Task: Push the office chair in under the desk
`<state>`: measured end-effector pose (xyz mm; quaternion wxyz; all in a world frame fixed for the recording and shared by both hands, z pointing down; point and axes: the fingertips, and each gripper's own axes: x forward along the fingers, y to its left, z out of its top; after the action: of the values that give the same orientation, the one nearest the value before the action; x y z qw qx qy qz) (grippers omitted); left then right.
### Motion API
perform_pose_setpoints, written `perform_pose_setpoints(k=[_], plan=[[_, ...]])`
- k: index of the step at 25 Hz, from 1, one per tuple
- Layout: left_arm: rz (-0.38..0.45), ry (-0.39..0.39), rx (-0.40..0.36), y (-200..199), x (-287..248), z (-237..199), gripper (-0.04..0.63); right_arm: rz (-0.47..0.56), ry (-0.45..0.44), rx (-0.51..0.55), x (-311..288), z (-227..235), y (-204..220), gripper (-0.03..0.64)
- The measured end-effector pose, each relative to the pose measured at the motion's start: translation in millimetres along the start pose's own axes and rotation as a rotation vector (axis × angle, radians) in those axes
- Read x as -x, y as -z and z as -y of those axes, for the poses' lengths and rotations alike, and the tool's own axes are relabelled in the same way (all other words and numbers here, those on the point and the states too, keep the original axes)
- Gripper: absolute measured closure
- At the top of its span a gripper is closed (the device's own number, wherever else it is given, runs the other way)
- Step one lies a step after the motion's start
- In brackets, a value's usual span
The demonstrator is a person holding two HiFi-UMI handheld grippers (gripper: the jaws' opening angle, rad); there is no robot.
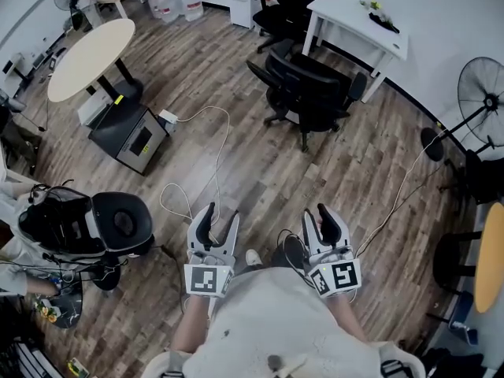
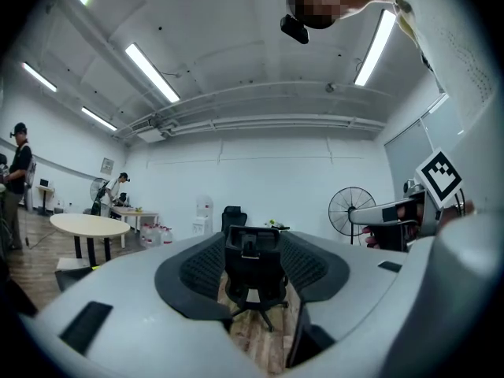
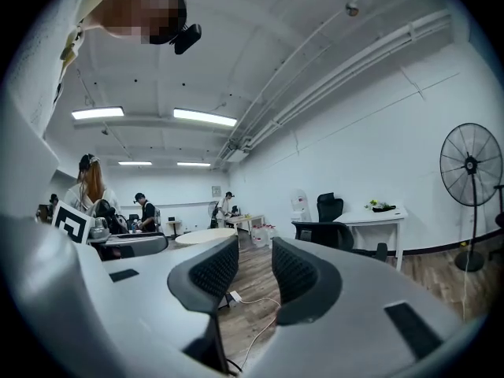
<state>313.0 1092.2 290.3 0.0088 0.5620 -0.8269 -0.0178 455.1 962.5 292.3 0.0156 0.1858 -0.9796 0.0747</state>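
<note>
The office chair (image 1: 309, 93), black and on castors, stands out on the wood floor (image 1: 236, 77), just off the front edge of the white desk (image 1: 346, 18) and near the leg at its nearer corner. No part of the chair is under the tabletop. In the left gripper view its back seems turned toward the person, which would put the seat on the desk side. A second black chair (image 1: 287, 2) sits by the desk's far end, and a loose white cable (image 1: 213, 132) trails over the floor between the person and the chair. A round table (image 1: 90, 53) stands well apart to the left and a fan (image 1: 482, 97) well apart to the right. The left tongs (image 1: 220, 217) are held low in front of the person, jaws wide apart and empty; the chair shows between them only as a distant thing. The right tongs (image 1: 321, 215) hang beside them, jaws partly apart and holding nothing. By my reading the task has not begun. The person has yet to reach the chair, set the tongs against its back and roll it in under the desk.
</note>
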Motion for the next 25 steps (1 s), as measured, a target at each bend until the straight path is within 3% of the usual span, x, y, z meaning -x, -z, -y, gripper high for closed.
perform_pose_setpoints(k=[4, 7, 15, 19, 25], plan=[[-0.016, -0.01, 0.012, 6, 2, -16, 0.365, -0.007, 0.014, 0.023, -10, -6, 1, 0.477], [-0.013, -0.015, 0.012, 6, -1, -27, 0.404, 0.001, 0.014, 0.045, -22, -9, 0, 0.48], [-0.038, -0.084, -0.034, 8, -26, -53, 0.416, -0.015, -0.041, 0.018, -78, -4, 1, 0.488], [-0.061, -0.1, -0.009, 12, -54, -71, 0.416, -0.014, -0.067, 0.04, -116, 4, -5, 0.491], [-0.046, -0.112, -0.01, -2, -125, -73, 0.416, -0.022, -0.082, 0.02, -166, 52, -18, 0.491]])
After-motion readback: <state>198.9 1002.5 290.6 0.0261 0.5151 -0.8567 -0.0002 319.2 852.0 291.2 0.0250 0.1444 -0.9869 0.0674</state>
